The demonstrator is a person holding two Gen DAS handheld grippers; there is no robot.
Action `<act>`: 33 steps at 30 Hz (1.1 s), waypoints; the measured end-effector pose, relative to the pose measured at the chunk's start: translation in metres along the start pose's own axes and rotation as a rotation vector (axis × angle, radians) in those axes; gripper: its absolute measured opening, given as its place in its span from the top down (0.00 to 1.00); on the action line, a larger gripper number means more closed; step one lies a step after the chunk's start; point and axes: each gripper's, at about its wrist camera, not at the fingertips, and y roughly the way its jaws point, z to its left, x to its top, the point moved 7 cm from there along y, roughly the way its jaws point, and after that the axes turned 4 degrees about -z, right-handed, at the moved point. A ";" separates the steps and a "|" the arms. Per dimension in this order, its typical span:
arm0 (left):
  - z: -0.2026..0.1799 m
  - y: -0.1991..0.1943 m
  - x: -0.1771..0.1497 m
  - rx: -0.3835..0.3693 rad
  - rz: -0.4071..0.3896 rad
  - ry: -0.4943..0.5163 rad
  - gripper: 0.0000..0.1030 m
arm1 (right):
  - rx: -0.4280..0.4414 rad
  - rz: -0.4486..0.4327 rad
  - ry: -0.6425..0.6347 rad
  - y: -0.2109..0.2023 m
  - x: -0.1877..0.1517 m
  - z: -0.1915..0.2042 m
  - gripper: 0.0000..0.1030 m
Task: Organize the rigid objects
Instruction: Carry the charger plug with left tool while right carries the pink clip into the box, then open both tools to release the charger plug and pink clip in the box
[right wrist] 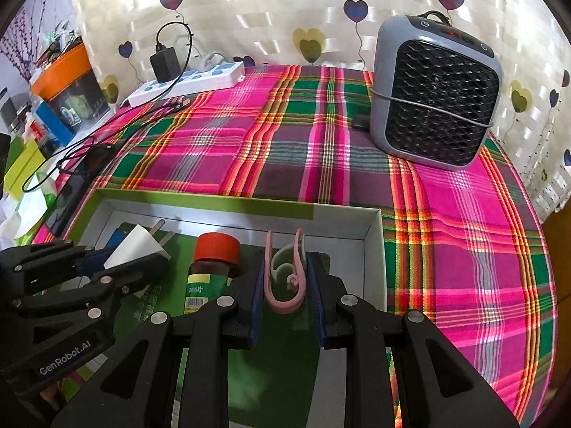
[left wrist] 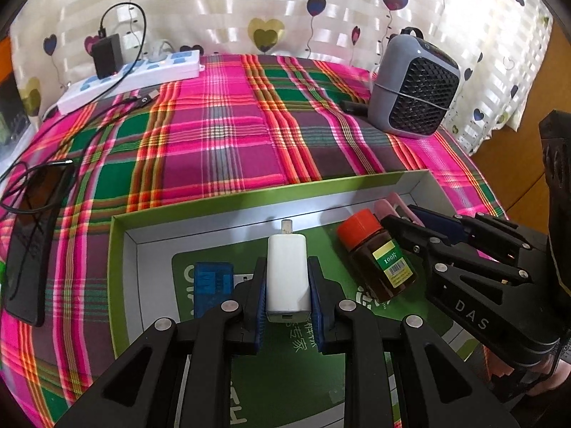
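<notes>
The plaid tablecloth (left wrist: 221,135) fills most of what I see, pink, green and red; on it sits the shallow green-rimmed box (left wrist: 117,249), its floor printed with white characters I cannot read whole; behind stands a grey fan heater (right wrist: 433,92) and, far left, a white power strip (left wrist: 132,78) with a black adapter plugged in; a dark phone (left wrist: 35,242) lies at the cloth's left edge. Inside the box a brown bottle (left wrist: 380,260) with a red cap lies on its side, its yellow-green label reading "100" above a barcode; it rests between my two grippers. My left gripper (left wrist: 287,285) is clamped on a white charger (left wrist: 287,271), prongs pointing away, above the box floor; my right gripper (right wrist: 285,281), marked "DAS", is clamped on a pink clip (right wrist: 285,274) over the box's right end; the left one's body reads "GenRobot.AI"; a blue item (left wrist: 212,281) lies beside the charger.
</notes>
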 end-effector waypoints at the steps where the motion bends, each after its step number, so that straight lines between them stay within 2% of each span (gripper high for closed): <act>1: 0.001 0.001 0.000 0.002 0.003 -0.003 0.81 | 0.000 0.001 -0.002 0.000 0.000 0.000 0.76; 19: 0.000 0.001 0.000 0.010 0.001 0.004 0.80 | -0.009 -0.002 -0.001 0.002 0.001 0.000 0.76; 21: 0.000 0.000 0.000 0.011 0.001 0.006 0.75 | -0.004 -0.001 0.001 0.001 0.000 0.000 0.76; 27: 0.004 0.000 0.001 0.028 0.000 -0.004 0.69 | -0.004 -0.005 0.014 0.000 0.000 -0.001 0.76; 33: 0.006 -0.002 -0.001 0.040 0.001 -0.007 0.67 | 0.006 -0.023 0.026 -0.004 0.000 0.000 0.63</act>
